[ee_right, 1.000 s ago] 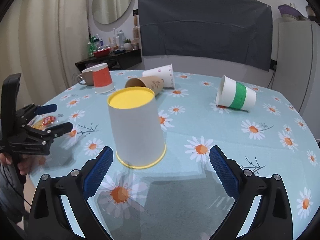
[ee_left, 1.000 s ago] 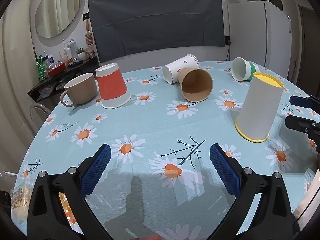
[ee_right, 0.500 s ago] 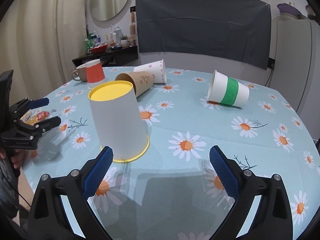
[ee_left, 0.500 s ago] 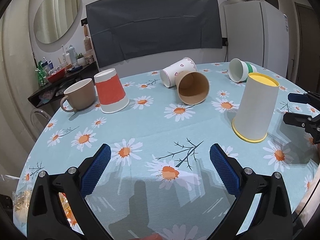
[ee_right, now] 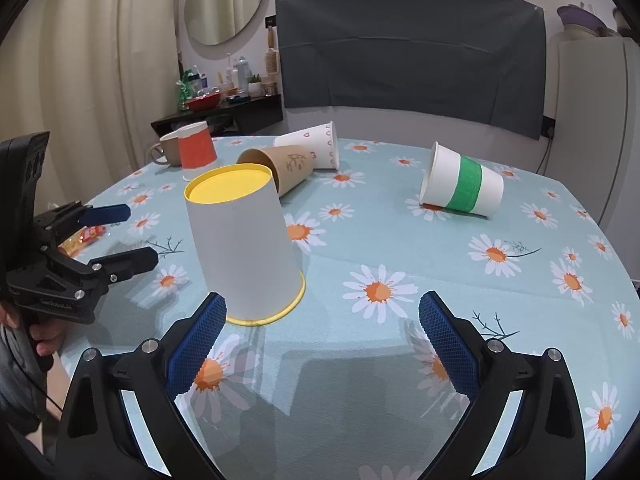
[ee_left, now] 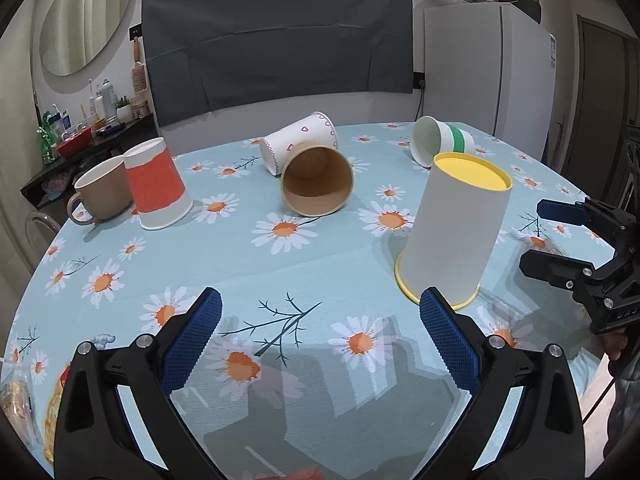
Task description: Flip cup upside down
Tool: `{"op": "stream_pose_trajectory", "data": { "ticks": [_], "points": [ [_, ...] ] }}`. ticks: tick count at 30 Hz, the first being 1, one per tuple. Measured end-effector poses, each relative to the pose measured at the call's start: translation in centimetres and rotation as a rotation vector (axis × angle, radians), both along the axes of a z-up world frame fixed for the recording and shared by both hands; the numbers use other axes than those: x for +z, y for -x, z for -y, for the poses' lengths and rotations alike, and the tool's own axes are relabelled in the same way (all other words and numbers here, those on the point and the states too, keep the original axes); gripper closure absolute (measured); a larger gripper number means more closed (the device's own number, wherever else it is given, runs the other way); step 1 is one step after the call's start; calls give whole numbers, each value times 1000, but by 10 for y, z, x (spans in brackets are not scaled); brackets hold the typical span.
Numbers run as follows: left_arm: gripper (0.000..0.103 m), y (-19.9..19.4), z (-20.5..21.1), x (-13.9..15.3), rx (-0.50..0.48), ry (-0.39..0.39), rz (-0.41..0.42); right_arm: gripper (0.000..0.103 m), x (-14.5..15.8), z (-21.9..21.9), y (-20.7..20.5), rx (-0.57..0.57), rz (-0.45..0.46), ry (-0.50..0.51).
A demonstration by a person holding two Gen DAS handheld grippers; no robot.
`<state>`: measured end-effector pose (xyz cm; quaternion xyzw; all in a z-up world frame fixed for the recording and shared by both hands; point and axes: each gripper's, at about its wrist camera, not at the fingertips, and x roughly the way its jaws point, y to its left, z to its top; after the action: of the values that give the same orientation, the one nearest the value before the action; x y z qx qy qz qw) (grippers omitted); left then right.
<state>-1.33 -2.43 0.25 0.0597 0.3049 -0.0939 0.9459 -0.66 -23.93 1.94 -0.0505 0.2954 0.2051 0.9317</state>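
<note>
A white cup with a yellow base and rim [ee_left: 452, 236] stands upside down on the daisy tablecloth; it also shows in the right wrist view [ee_right: 244, 244]. A red-banded cup [ee_left: 156, 184] also stands upside down. A brown cup [ee_left: 318, 182], a heart-print cup [ee_left: 300, 138] and a green-banded cup [ee_right: 460, 186] lie on their sides. My left gripper [ee_left: 320, 338] is open and empty, near the table's front edge. My right gripper [ee_right: 320, 338] is open and empty, just in front of the yellow-rimmed cup; it also shows in the left wrist view [ee_left: 556, 240].
A beige mug [ee_left: 102, 194] stands upright behind the red-banded cup. A snack packet [ee_right: 86, 236] lies at the table's left edge. A fridge [ee_left: 480, 68] and a dark side shelf with bottles [ee_left: 80, 136] stand beyond the table.
Both grippers have drawn back and shifted slightly; the yellow-rimmed cup stays standing upside down, and both grippers stay open and empty.
</note>
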Motion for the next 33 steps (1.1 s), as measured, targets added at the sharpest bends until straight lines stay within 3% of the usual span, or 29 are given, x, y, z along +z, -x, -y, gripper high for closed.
{"op": "stream_pose_trajectory", "data": {
  "ticks": [33],
  "points": [
    [6, 13, 6, 0, 1, -64, 58, 10, -1, 4, -3, 9, -10, -25]
  ]
}}
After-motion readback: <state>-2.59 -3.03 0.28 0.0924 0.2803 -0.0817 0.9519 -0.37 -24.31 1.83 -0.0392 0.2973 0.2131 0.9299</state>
